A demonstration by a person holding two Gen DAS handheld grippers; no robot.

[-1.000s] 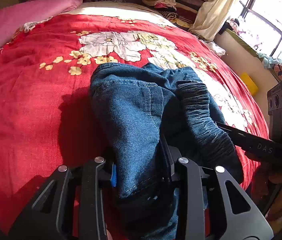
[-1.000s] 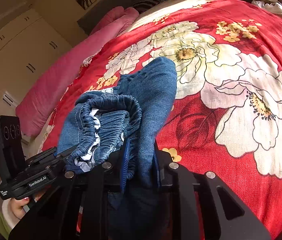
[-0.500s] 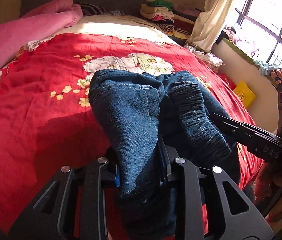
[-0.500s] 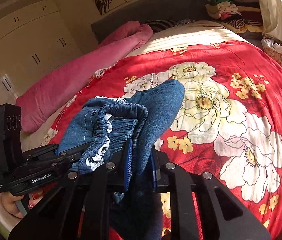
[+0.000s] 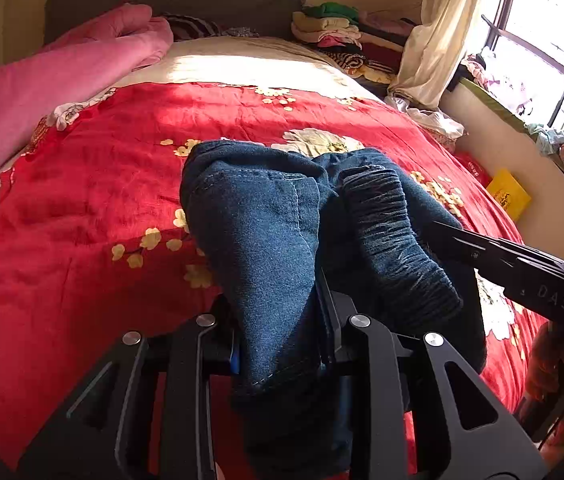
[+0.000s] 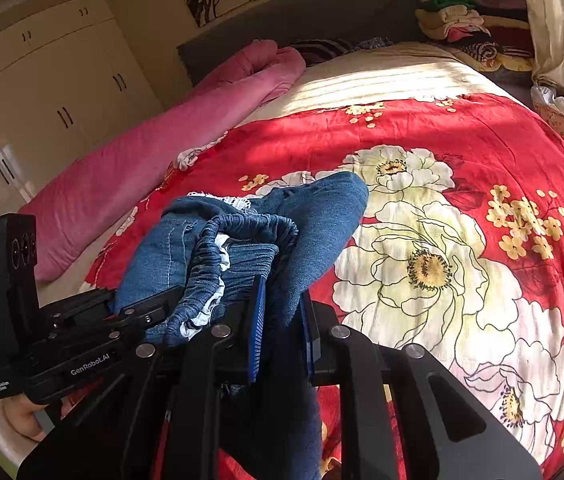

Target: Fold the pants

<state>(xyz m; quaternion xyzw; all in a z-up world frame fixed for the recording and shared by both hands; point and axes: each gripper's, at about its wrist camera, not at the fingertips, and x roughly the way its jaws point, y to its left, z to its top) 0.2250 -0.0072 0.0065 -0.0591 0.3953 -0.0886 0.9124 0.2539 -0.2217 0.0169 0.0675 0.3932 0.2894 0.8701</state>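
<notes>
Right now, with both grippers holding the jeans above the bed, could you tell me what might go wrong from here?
1. The jeans hang bunched, the elastic waistband crumpled between the grips, so laying them down as they are may trap wrinkles in the fold.
2. The left gripper and right gripper sit close together; their bodies could collide.
3. Each grips only a small fabric edge, which may slip.
</notes>
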